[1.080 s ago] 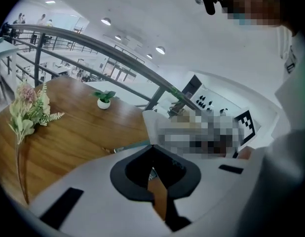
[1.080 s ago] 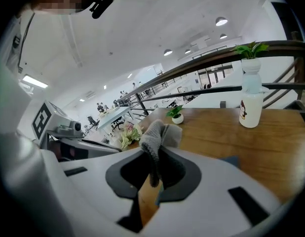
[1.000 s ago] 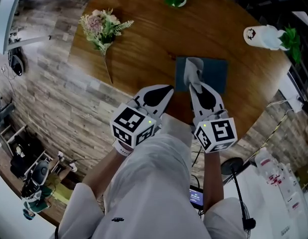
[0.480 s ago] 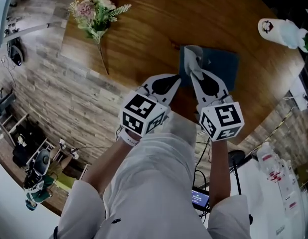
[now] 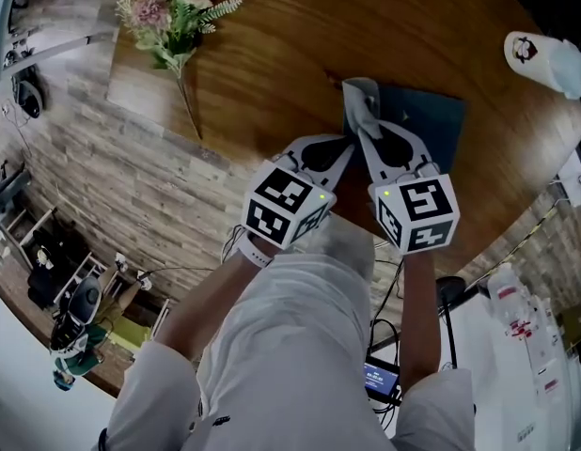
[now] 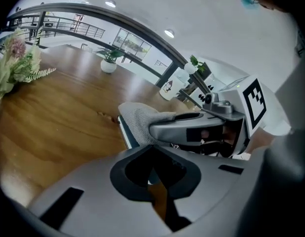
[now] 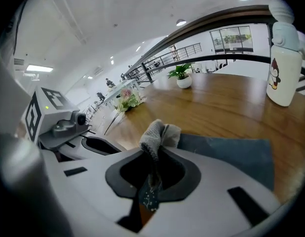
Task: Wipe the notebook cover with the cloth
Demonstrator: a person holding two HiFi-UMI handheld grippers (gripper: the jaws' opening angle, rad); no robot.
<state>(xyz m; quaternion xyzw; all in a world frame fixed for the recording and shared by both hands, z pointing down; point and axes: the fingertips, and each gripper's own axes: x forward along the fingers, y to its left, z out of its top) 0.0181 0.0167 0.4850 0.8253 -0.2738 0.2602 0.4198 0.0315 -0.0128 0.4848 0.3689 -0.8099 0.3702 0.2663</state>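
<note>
A dark blue notebook [image 5: 424,120] lies flat on the round wooden table [image 5: 272,54], near its front edge. My right gripper [image 5: 363,125] is shut on a grey cloth [image 5: 361,101], which bunches up above the notebook's left edge. In the right gripper view the cloth [image 7: 158,135] sticks up out of the right gripper [image 7: 155,157], and the notebook [image 7: 226,154] spreads out to the right. My left gripper [image 5: 346,143] hovers just left of the right one, shut and holding nothing. The left gripper view shows the cloth [image 6: 140,120] over the notebook's corner [image 6: 123,131].
A bunch of pink flowers [image 5: 173,17] lies at the table's left edge. A white bottle with a penguin print [image 5: 549,59] rests at the far right. A small potted plant [image 7: 182,76] stands further back. Brick-patterned floor [image 5: 112,186] lies below the table's edge.
The left gripper has drawn closer to the right one. The cloth stays at the notebook's left edge. The head view has shifted, so the table sits higher and further right.
</note>
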